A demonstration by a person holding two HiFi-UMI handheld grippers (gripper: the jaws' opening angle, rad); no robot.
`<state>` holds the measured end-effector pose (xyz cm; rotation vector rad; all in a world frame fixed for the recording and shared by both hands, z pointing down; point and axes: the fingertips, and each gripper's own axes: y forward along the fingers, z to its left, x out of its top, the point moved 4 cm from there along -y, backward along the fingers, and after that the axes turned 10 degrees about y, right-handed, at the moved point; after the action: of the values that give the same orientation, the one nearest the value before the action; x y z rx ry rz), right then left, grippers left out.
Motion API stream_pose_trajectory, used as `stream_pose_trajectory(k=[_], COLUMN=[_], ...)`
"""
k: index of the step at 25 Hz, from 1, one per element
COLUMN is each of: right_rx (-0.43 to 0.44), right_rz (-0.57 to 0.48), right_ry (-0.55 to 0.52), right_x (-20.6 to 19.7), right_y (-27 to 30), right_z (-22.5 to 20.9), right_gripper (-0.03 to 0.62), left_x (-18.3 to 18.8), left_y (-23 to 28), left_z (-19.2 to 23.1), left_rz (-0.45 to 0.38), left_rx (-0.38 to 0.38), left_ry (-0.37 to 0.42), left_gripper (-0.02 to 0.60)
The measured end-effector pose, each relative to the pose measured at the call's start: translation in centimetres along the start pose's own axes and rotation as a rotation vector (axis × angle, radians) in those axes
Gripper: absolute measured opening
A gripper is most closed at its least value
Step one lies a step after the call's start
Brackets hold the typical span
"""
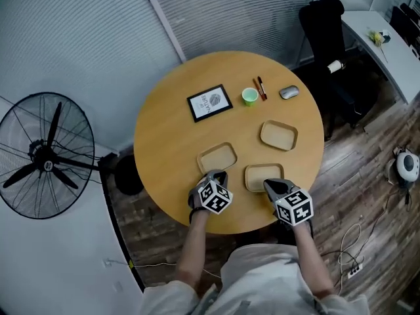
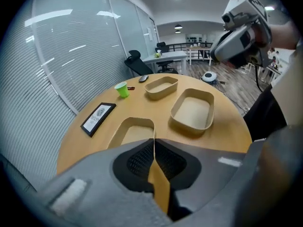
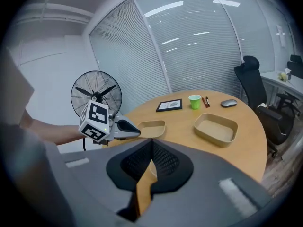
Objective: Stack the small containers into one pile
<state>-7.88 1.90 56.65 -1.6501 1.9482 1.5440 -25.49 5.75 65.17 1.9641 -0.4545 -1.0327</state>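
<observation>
Okay, both tools are down at the near edge of the round table (image 1: pixel 164 143) and I've got a grip on each side. My left gripper (image 1: pixel 217 176) is clenched on the near rim of the left container (image 1: pixel 216 157); in the left gripper view the thin tan wall runs straight up between the closed jaws. My right gripper (image 1: pixel 272 186) is likewise clamped on the near rim of the near container (image 1: pixel 262 174), with a strip of its tan wall pinched between the jaws in the right gripper view. These two containers sit side by side, close but apart. I cannot tell whether either is lifted off the wood. The far container (image 1: pixel 279 135) lies farther off and to the right, on its own, touching nothing. All three are open side up and none sits inside another. Along the far side of the table, from left to right, I see a picture frame (image 1: pixel 209 102), a green cup (image 1: pixel 249 96), two pens (image 1: pixel 260 88) just beside the cup, and a mouse (image 1: pixel 289 92). Off the table, a fan (image 1: pixel 46 156) stands on the left and an office chair (image 1: pixel 325 18) at the far right.
</observation>
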Motion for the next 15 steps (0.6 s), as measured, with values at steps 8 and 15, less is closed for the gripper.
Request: stream_pose_trajectory(k=[8,15], right_rx=[-0.053,-0.092], right_rz=[0.007,0.001], right_ry=[0.008,0.032], right_x=[-0.7,-1.7], right_y=[-0.1,-1.5], right_z=[-0.2,-1.1], right_gripper=[-0.002,-0.002], left_x=[-0.8,-1.8], left_y=[3.5,6.1], left_z=[0.5,0.0], left_rz=[0.046,0.1], left_rx=[-0.104,-0.167], left_ry=[0.16,0.223], left_gripper=[0.077,0.092])
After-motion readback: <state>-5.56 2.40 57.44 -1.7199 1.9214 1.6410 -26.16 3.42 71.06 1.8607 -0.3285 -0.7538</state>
